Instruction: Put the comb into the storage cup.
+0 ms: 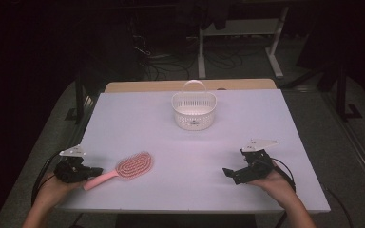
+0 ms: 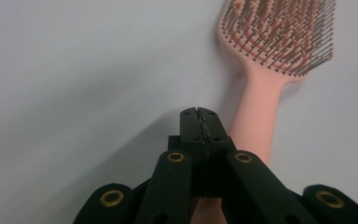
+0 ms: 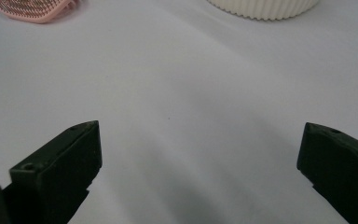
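**Pink hairbrush lies near the table's front-left edge**

The pink hairbrush [image 1: 123, 170] lies flat on the white table [image 1: 180, 190], bristles up. Its oval, slotted head points away and to the right, toward the table's middle; its plain straight handle angles back toward the front-left corner. Dark-tipped bristles stand in rows across the head.

On the tabletop [image 1: 138, 114], the pink hairbrush [image 1: 123, 170] lies with its handle end just beside the left tongs [image 1: 97, 170]. The white basket [image 1: 194, 110] stands well beyond both, far from the right tongs [image 1: 228, 173].
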A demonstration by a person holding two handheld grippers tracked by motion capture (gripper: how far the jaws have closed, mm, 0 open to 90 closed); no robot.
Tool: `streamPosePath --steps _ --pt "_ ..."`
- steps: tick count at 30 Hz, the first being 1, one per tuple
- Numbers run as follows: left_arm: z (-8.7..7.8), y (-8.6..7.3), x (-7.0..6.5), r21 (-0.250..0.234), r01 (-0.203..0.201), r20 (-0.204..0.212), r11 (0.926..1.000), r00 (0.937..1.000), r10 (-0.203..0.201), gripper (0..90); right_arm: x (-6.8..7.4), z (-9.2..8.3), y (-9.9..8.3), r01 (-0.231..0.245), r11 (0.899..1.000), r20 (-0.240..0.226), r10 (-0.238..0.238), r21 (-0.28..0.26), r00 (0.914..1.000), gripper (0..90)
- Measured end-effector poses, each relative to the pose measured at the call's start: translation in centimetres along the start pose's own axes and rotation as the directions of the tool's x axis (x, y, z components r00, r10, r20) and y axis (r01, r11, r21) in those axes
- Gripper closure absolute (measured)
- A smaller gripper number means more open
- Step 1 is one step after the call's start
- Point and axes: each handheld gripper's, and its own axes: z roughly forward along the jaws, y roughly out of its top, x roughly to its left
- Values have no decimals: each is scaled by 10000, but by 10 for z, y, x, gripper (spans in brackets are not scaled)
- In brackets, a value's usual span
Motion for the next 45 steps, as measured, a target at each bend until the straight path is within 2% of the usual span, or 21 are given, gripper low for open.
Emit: streamPosePath --steps 8,12,14,17,18,19,20,21,22,23,26,27,28,32,33,36,41,45 --pt "-2 -5 -6 -82 31 99 10000 9999 -30 900 0 0 0 21 10000 -10 -21 7 10000 0" --pt "-7 1 -7 -560 32 -65 9984 10000 -36 846 0 0 0 16 10000 -7 -16 12 10000 0" --pt "-11 7 -8 -913 75 -7 9958 10000 -76 779 0 0 0 4 10000 -8 -4 2 10000 0" --pt "-14 16 -12 -1481 92 126 9889 9999 -74 717 0 1 0 6 10000 -1 -6 9 10000 0" --pt "-14 20 -13 -1628 61 178 9866 9998 -32 649 0 0 0 0 10000 -6 0 -16 10000 0" --pt "-14 24 -15 -1807 66 246 9835 9997 -21 649 0 0 0 0 10000 -6 0 -16 10000 0" --pt "-15 31 -19 -2125 -20 391 9772 9992 106 599 0 0 0 22 10000 -11 -22 -34 10000 0" --pt "-15 31 -19 -2125 -20 391 9772 9992 106 576 0 0 0 22 10000 -11 -22 -34 10000 0" --pt "-14 39 -22 -2365 -102 583 9716 9980 247 554 0 0 0 13 10000 -8 -13 -43 10000 0" --pt "-14 39 -22 -2365 -102 583 9716 9980 247 536 0 0 0 13 10000 -8 -13 -43 10000 0" --pt "-10 51 -28 -2711 -288 776 9621 9956 517 488 0 -1 0 -5 10000 -19 5 -60 10000 0" --pt "-6 59 -32 -2960 -349 922 9546 9936 649 441 0 -1 1 -17 10000 -13 17 -75 10000 0" --pt "-6 59 -32 -2960 -349 922 9546 9936 649 421 0 -1 1 -25 10000 -9 25 -86 10000 0" --pt "2 74 -42 -3264 -743 1009 9423 9885 1129 347 -1 -2 1 -10 9999 4 10 -109 10000 0" --pt "7 80 -47 -3327 -967 1031 9381 9850 1381 325 -1 -2 1 -12 9999 1 12 -109 10000 0" --pt "12 86 -53 -3341 -1074 1038 9364 9832 1498 270 -1 -2 1 -8 9999 4 8 -116 10000 0" --pt "28 97 -65 -3379 -1557 1034 9282 9741 2011 161 -1 -2 0 -6 9999 0 6 -123 10000 0" --pt "37 103 -73 -3478 -1671 1131 9225 9693 2182 44 -2 -2 0 -8 9999 -12 8 -141 10000 0"
